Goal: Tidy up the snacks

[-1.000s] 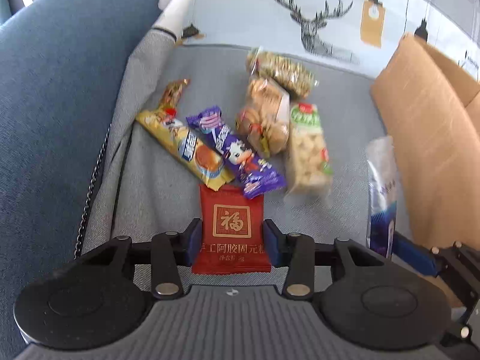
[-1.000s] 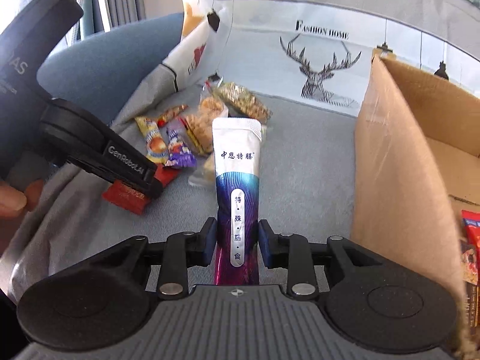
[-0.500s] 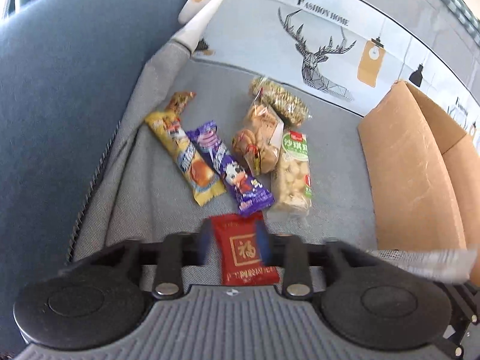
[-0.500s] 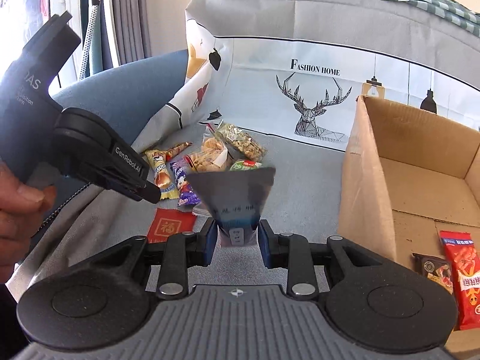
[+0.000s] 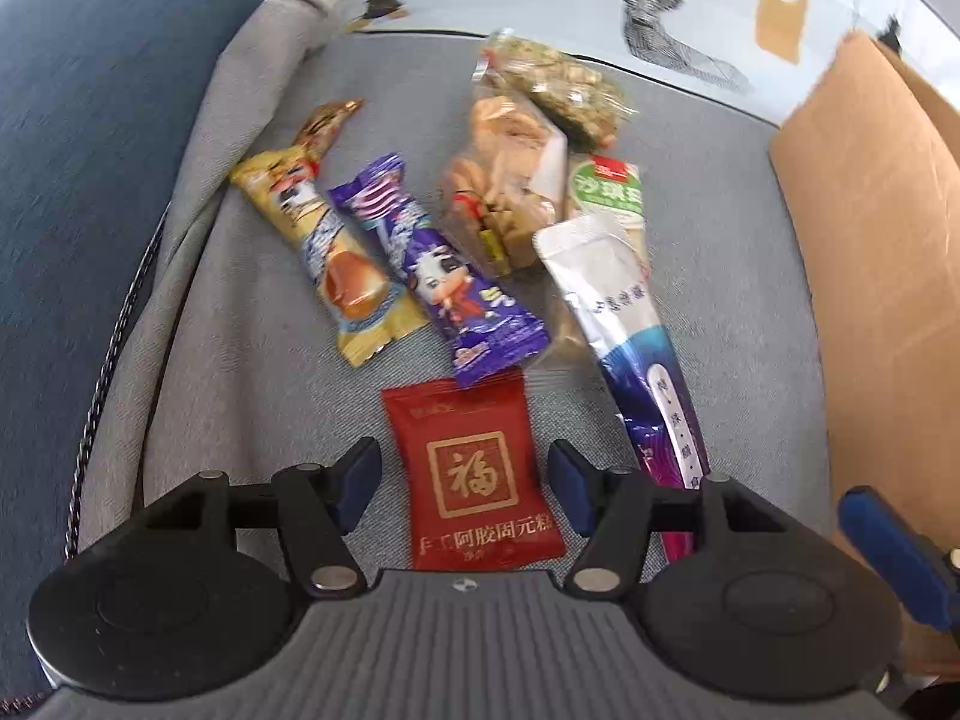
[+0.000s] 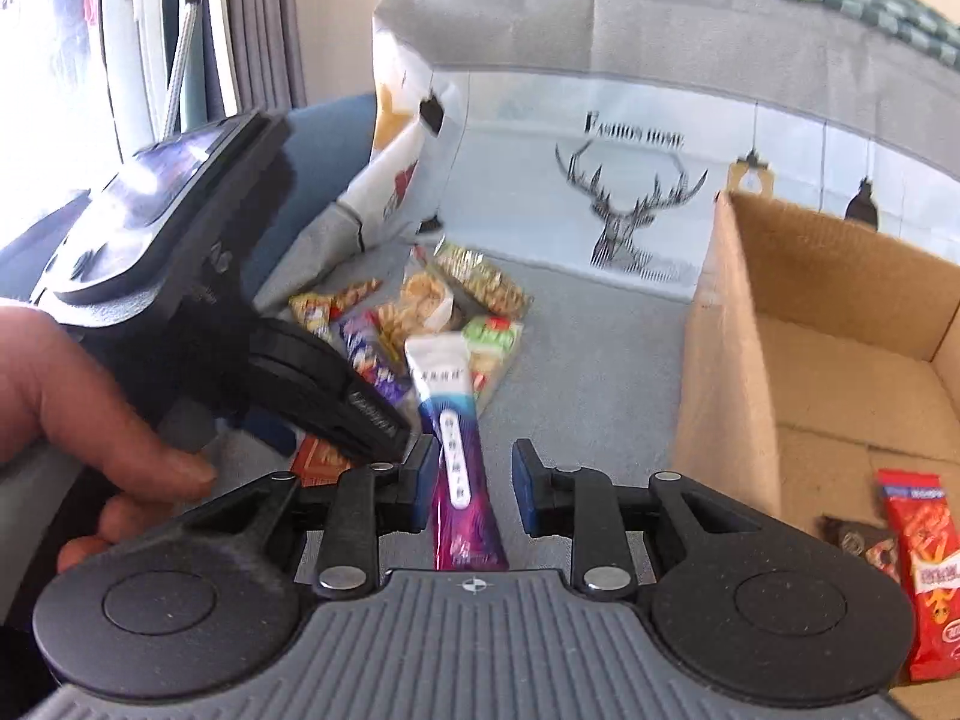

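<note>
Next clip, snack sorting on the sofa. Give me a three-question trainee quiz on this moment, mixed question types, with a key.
1. True or false: the left gripper is clamped on the red packet.
2. What lies between the right gripper fingers? A) white-and-purple sachet B) yellow bar C) green packet
3. Name one snack already in the cardboard box.

Key:
1. False; the jaws stand open, clear of the packet's sides.
2. A
3. The red snack bag, or the dark wrapper beside it.
</note>
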